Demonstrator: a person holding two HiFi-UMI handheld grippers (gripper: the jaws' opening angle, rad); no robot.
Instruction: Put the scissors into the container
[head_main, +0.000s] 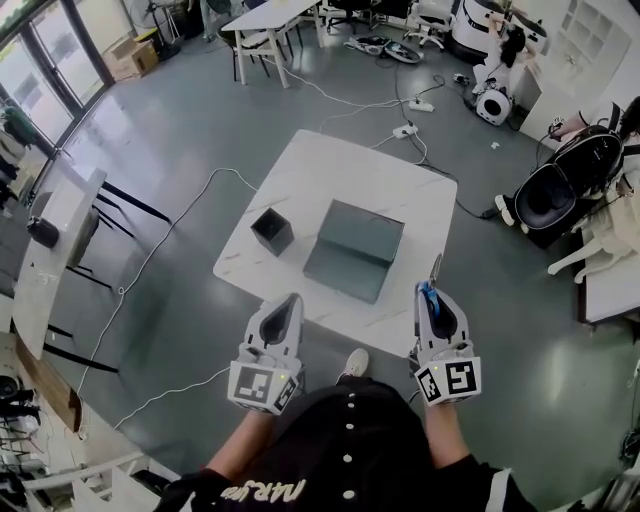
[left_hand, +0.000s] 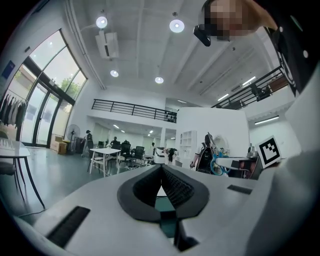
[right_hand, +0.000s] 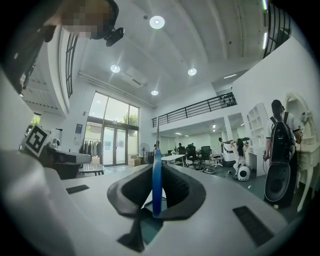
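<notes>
left gripper (head_main: 292, 302) at near edge of white table (head_main: 330, 165): jaws pressed together, nothing between. dark container (head_main: 271, 230) on table's left part, grey-green box (head_main: 355, 250) beside it. right gripper (head_main: 428, 292) clamps blue-handled scissors (right_hand: 157, 175), blade forward, well apart from container.

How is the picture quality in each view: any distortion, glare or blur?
Head view: sharp, evenly lit, floor bent round at the edges. Left gripper view: fisheye with black corners, ceiling lamps flare white. Right gripper view: same fisheye; scissors between the jaws look soft.
</notes>
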